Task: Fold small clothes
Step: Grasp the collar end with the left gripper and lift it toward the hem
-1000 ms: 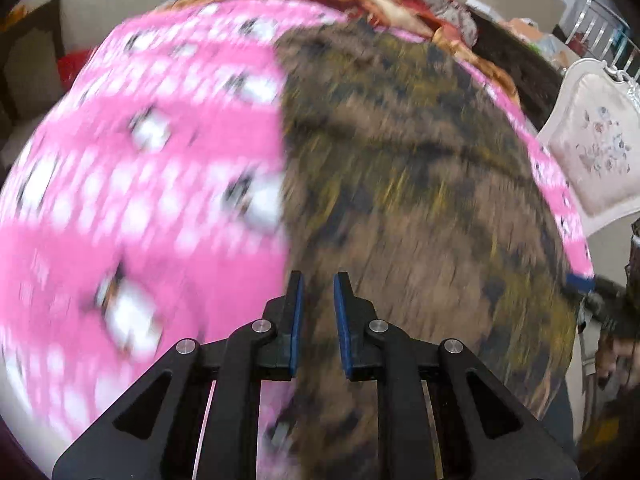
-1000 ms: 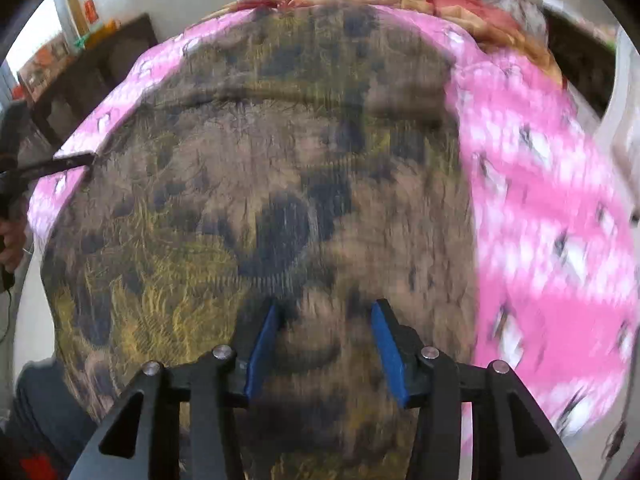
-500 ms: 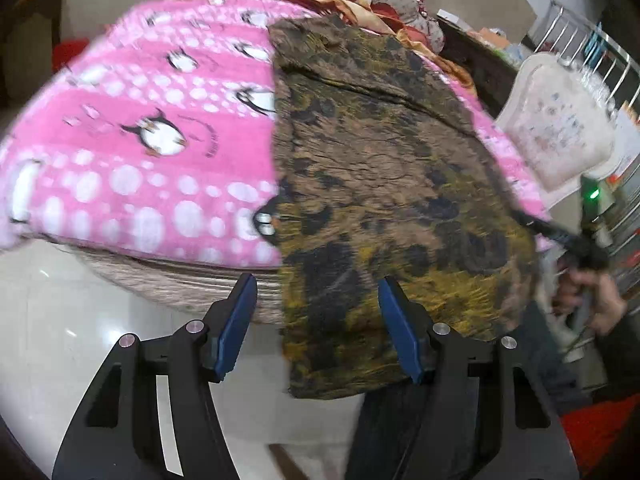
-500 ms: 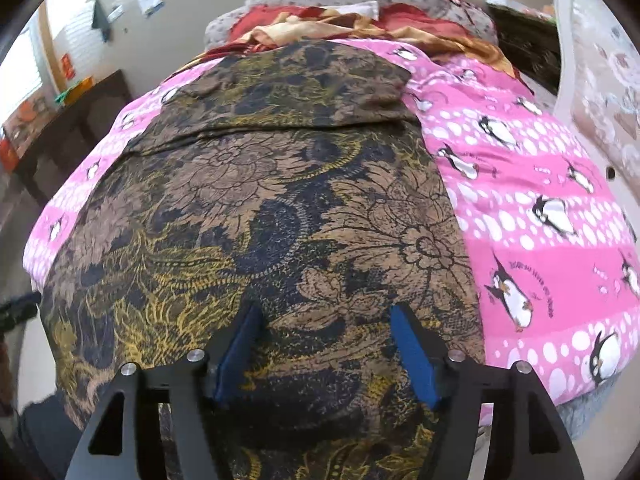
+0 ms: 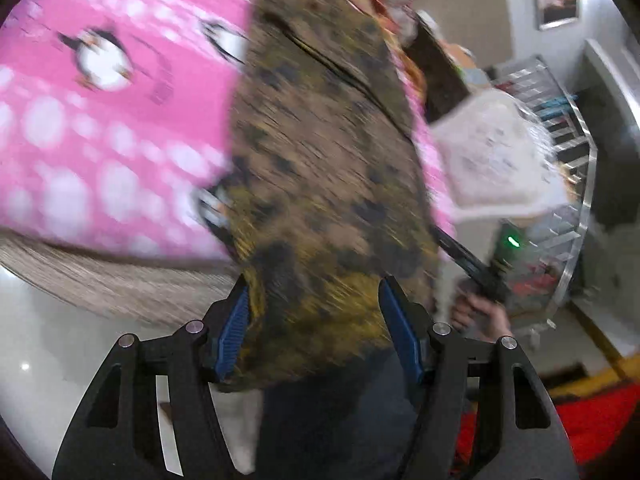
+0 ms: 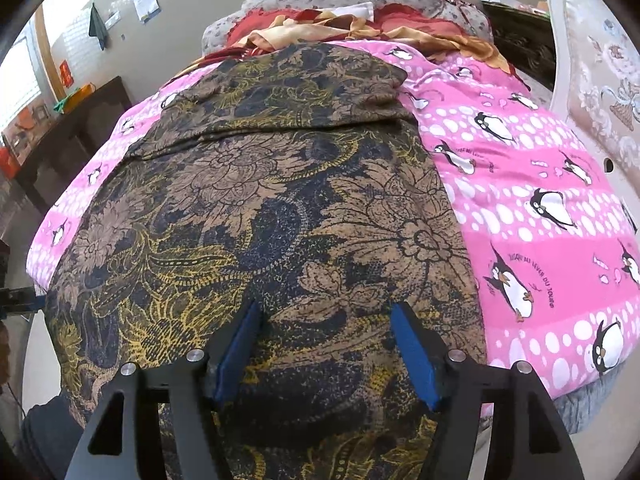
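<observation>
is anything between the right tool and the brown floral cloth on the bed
Nothing visible. The right tool is open, directly over the near end of the brown, black and yellow floral cloth, which lies spread on the pink penguin-print blanket with nothing resting on top of it.

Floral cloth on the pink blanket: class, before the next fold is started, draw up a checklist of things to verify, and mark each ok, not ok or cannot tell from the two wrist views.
1. Floral cloth spread on the pink blanket: ok.
2. Far end already folded over, its edge lying across the cloth: ok.
3. Near edge on the bed: not ok, it hangs over the side.
4. Left hand-held gripper open, free of cloth: ok.
5. Right hand-held gripper open: ok.
6. Right pads touching the cloth: cannot tell.
</observation>
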Demonstrator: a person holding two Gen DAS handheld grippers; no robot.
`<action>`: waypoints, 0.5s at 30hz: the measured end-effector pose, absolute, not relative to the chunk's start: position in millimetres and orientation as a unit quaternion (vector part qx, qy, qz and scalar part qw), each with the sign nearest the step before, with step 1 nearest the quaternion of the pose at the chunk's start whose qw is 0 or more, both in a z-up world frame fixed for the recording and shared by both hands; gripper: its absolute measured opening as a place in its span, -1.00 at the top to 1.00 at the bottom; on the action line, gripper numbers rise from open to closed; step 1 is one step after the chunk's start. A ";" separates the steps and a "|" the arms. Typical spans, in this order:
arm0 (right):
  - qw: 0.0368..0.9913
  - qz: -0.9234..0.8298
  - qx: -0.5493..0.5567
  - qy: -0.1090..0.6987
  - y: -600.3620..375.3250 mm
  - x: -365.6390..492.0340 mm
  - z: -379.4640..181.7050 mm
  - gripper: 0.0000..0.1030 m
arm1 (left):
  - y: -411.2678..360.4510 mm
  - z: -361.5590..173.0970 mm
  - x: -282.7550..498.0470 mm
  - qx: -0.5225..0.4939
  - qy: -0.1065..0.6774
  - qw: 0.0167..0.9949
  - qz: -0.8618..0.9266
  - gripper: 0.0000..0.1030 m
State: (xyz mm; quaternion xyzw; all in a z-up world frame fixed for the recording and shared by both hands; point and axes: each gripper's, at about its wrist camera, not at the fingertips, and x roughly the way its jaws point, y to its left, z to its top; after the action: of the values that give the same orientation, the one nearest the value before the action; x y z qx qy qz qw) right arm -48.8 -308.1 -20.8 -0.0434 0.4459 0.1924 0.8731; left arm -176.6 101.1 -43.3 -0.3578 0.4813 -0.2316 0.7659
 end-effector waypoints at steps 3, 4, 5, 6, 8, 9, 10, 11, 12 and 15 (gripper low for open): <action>0.873 0.193 -0.042 0.446 -308.5 -48.4 -20.6 -0.28 | 92.3 -39.1 -178.8 -0.338 0.477 0.774 -0.243 -0.22; 0.873 0.193 -0.042 0.446 -308.0 -48.5 -20.4 -0.28 | 92.6 -38.8 -179.0 -0.338 0.473 0.777 -0.241 -0.22; 0.873 0.192 -0.041 0.447 -307.4 -48.7 -20.3 -0.28 | 95.0 -39.7 -178.2 -0.340 0.470 0.780 -0.233 -0.22; 0.873 0.193 -0.043 0.446 -306.9 -49.1 -19.3 -0.27 | 98.0 -41.3 -176.6 -0.344 0.469 0.781 -0.228 -0.22; 0.875 0.196 -0.051 0.439 -307.2 -52.7 -14.5 -0.27 | 96.3 -42.2 -177.1 -0.340 0.472 0.779 -0.236 -0.22; 0.879 0.200 -0.057 0.429 -309.4 -57.1 -9.6 -0.27 | 91.1 -40.5 -179.1 -0.322 0.477 0.780 -0.245 -0.22; 0.882 0.203 -0.061 0.421 -311.9 -60.7 -4.9 -0.27 | 87.6 -38.8 -180.9 -0.310 0.479 0.782 -0.250 -0.22; 0.886 0.207 -0.066 0.410 -316.2 -65.6 0.3 -0.27 | 84.8 -37.7 -183.6 -0.300 0.482 0.783 -0.255 -0.22; 0.890 0.209 -0.069 0.400 -322.4 -71.6 5.3 -0.27 | 83.6 -37.9 -186.1 -0.295 0.485 0.782 -0.256 -0.22; 0.898 0.220 -0.062 0.375 -345.7 -90.4 16.2 -0.27 | 77.9 -41.7 -189.5 -0.283 0.494 0.780 -0.262 -0.22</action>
State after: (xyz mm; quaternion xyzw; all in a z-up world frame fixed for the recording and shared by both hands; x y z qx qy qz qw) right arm -90.4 -345.7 16.2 -0.0624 0.3752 0.2197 0.8984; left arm -189.5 77.9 -41.7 -0.2829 0.4939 -0.2615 0.7795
